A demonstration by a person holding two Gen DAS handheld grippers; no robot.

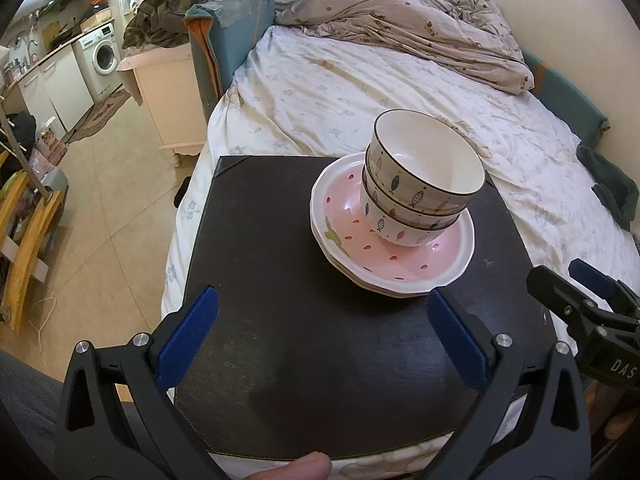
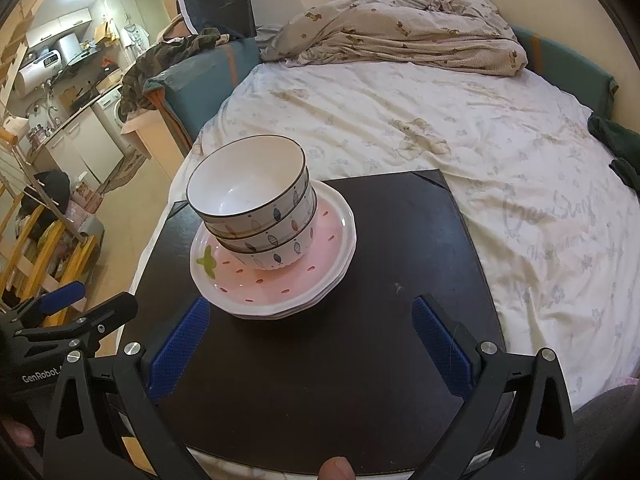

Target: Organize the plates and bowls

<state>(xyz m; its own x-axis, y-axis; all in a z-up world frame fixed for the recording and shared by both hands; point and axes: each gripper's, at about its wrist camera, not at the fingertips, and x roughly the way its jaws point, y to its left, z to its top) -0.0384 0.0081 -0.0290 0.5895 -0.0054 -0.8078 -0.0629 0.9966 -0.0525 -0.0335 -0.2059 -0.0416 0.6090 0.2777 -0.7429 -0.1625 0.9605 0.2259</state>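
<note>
A: Grippers?
B: Left gripper point(image 1: 322, 312) and right gripper point(image 2: 310, 326) both spread wide, holding nothing, over the black board point(image 1: 280, 360).
A: Crockery?
B: Stacked bowls point(image 1: 420, 184) on pink plates point(image 1: 400, 256), at one o'clock; bed point(image 1: 360, 80) beyond, nothing between.

Left claw point(image 1: 322, 330): two black arms with triangular cut-outs, each tipped with a blue textured pad and fitted with round silver screw heads at the pivots. Right claw point(image 2: 314, 336): identical build, black frame, blue ribbed pads, silver screws. White lettering reads "GenRobot" on the left claw body as seen from the right wrist view; "DAS" shows on the right claw body in the left wrist view. Bare skin of a fingertip point(image 1: 296, 468) appears at the lower frame edge.
</note>
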